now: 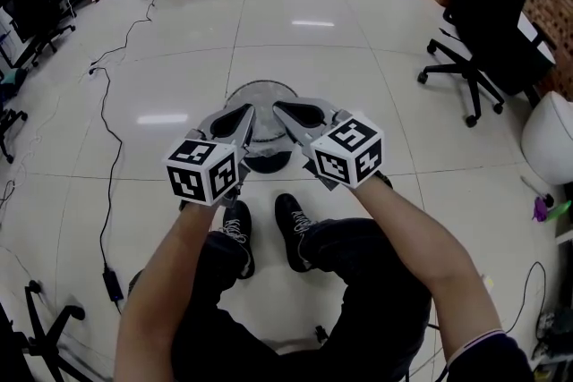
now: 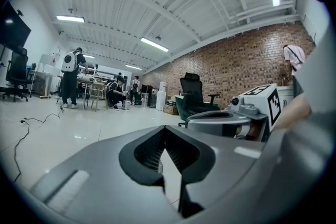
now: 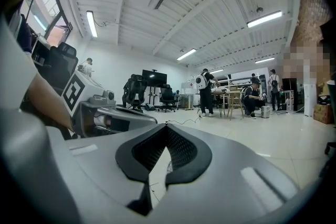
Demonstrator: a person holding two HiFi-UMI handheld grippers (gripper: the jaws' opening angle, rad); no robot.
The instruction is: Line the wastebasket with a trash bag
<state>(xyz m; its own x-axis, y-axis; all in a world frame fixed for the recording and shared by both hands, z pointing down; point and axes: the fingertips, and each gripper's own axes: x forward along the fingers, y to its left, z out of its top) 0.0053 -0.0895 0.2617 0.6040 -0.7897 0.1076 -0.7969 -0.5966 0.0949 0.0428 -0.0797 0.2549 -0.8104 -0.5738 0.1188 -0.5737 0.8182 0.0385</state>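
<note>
In the head view a round grey mesh wastebasket (image 1: 260, 94) stands on the floor just ahead of the person's black shoes (image 1: 294, 228). Most of it is hidden under the two grippers, which are held side by side and level above it. My left gripper (image 1: 250, 111) is shut with nothing between its jaws, tips touching (image 2: 165, 127). My right gripper (image 1: 277, 108) is shut and empty too (image 3: 168, 126). Each gripper view also catches the other gripper alongside: the right gripper (image 2: 226, 119), the left gripper (image 3: 107, 113). No trash bag shows in any view.
A black office chair (image 1: 488, 31) stands at the right, with a white rounded object (image 1: 548, 139) nearer. A black cable (image 1: 107, 130) runs along the floor at the left to a power brick (image 1: 112, 284). People and desks (image 2: 71, 78) are far across the room.
</note>
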